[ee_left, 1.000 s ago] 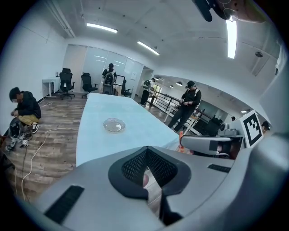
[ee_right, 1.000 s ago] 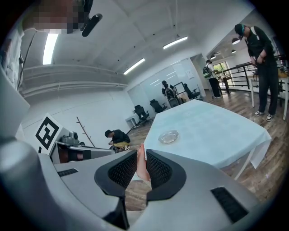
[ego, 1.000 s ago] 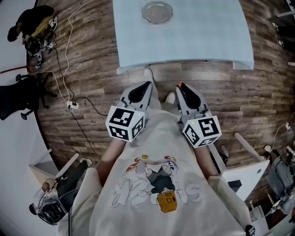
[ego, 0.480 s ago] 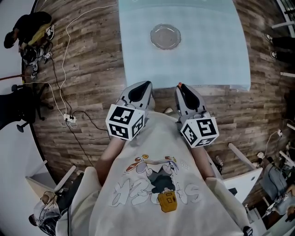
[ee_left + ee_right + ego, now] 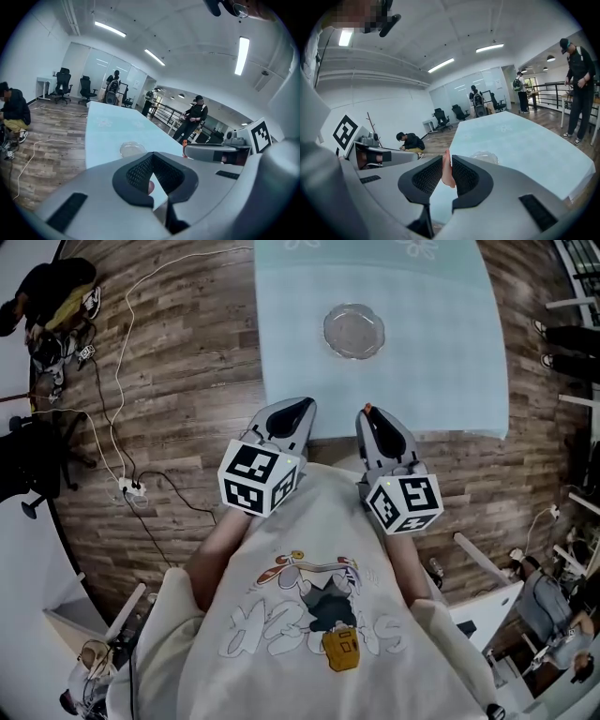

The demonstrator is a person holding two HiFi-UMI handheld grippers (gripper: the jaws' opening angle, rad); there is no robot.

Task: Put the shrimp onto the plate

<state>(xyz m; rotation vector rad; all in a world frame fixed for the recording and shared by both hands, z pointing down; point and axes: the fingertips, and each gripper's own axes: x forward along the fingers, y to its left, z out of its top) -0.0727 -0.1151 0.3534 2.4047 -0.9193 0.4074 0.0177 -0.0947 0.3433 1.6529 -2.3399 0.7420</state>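
Plate (image 5: 354, 331) nearer; shrimp (image 5: 448, 176) in right tongs (image 5: 446, 161).

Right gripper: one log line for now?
right gripper shut on pink shrimp | left gripper jaws apart | clear glass plate bare on pale blue table

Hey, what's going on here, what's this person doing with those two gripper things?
A person stands at the near end of a long table covered in pale blue, holding a two-jaw gripper in each hand. The right gripper is shut on a pinkish shrimp. The left gripper shows a narrow gap between its jaws, with a small pinkish bit I can't identify. A clear plate sits empty farther up the table, so the shrimp is not yet on it.
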